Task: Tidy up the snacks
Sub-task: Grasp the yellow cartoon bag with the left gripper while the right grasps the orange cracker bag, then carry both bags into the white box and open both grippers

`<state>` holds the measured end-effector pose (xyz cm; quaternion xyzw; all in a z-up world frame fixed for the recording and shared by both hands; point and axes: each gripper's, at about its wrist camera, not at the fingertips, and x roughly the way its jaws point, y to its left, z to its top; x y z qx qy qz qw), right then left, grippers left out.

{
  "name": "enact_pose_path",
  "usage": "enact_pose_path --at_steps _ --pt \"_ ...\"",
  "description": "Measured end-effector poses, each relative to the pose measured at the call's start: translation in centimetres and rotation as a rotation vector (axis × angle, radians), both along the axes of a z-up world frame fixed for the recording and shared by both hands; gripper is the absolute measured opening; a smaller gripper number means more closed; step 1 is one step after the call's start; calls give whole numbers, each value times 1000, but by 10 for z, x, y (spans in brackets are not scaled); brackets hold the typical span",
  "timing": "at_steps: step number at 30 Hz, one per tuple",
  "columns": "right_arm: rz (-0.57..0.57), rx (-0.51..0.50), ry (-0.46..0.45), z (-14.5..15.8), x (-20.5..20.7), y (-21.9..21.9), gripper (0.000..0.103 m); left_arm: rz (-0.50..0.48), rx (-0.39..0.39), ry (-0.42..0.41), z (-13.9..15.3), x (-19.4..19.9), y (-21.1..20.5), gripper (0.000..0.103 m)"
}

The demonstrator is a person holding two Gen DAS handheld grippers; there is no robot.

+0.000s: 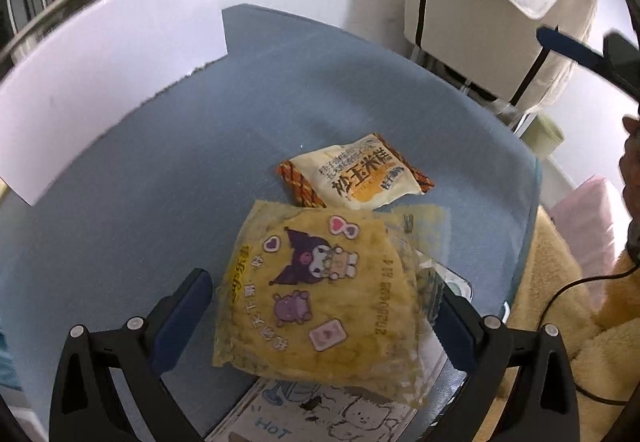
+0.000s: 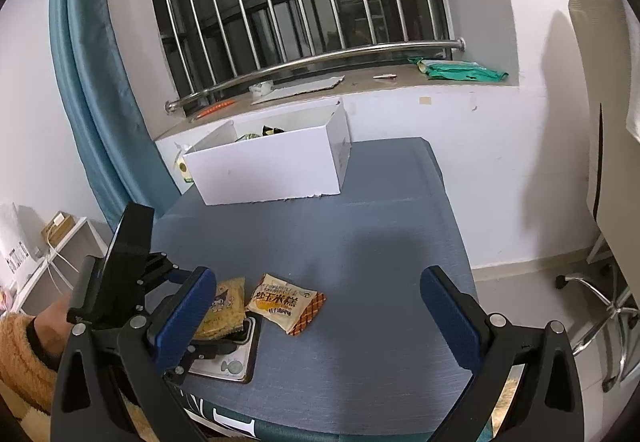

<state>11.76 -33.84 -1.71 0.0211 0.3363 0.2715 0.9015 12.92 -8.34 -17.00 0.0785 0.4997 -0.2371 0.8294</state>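
A yellow cartoon snack packet (image 1: 320, 290) lies between the fingers of my left gripper (image 1: 320, 310), whose jaws are wide apart, with a gap on the left side; it rests partly on a white illustrated card (image 1: 320, 414). It also shows in the right wrist view (image 2: 224, 306). A cream-and-orange snack packet (image 1: 356, 173) lies on the blue cloth just beyond it, and in the right wrist view (image 2: 286, 302). A white box (image 2: 272, 157) holding some snacks stands at the table's far side. My right gripper (image 2: 320, 318) is open and empty above the table's near part.
The blue-covered table (image 2: 340, 234) stands against a white wall under a barred window (image 2: 300, 1). An office chair (image 2: 604, 161) stands to the right. A teal curtain (image 2: 92, 81) hangs at the left. A green packet (image 2: 460, 71) lies on the sill.
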Motion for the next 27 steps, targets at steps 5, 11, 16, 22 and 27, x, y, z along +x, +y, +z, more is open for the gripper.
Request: enact_pose_path --at_steps 5,11,16,22,27 --pt "5 -3 7 -1 0 3 103 -30 -104 4 10 -4 5 56" --pt "28 -19 19 -6 -1 13 103 13 -98 -28 23 -10 22 16" --pt "67 -60 36 -15 3 31 103 58 -148 -55 33 -15 40 16" --pt "196 -214 49 -40 15 69 103 109 -184 -125 55 -28 62 16" --pt "297 -414 53 -73 43 93 103 150 -196 -174 72 -42 83 16"
